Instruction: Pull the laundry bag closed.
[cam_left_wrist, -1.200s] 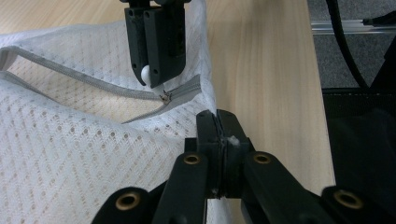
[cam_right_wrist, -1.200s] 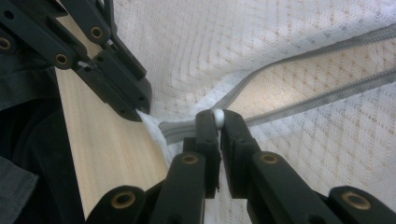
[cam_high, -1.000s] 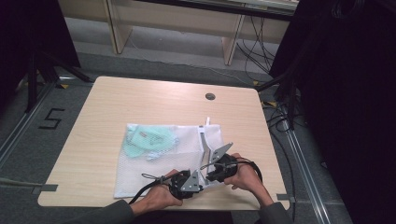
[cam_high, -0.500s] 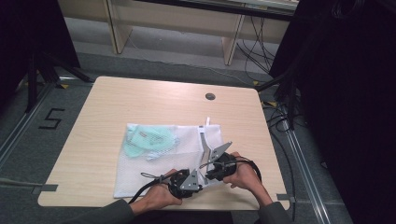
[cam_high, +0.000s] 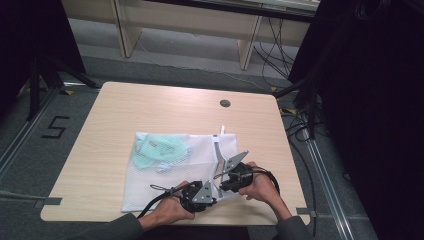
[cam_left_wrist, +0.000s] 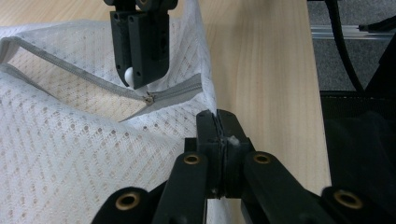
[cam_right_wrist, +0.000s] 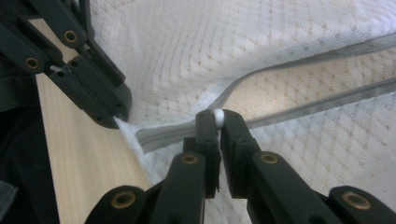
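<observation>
We look down on a pale wooden table (cam_high: 125, 110), and across its near half lies a white mesh laundry bag (cam_high: 165, 187), flat on the wood with its grey zipper (cam_high: 218, 152) running along the right-hand edge. Inside the bag, toward its far left corner, sits a bundle of mint-green fabric (cam_high: 157, 150). At the bag's near right corner we have both hands at work, close together. The left gripper (cam_high: 212, 196) is clamped tight on the corner of the mesh; in the left gripper view its jaws are pressed together with a sliver of white fabric pinched between them. Just beyond it, the right gripper (cam_high: 223, 181) comes down onto the zipper line. In the right gripper view we see its jaws closed on the small white ball-shaped zipper pull (cam_right_wrist: 218, 115), right where the two grey zipper tapes meet. Past that point the tapes part, and bare wood shows through the opening.
</observation>
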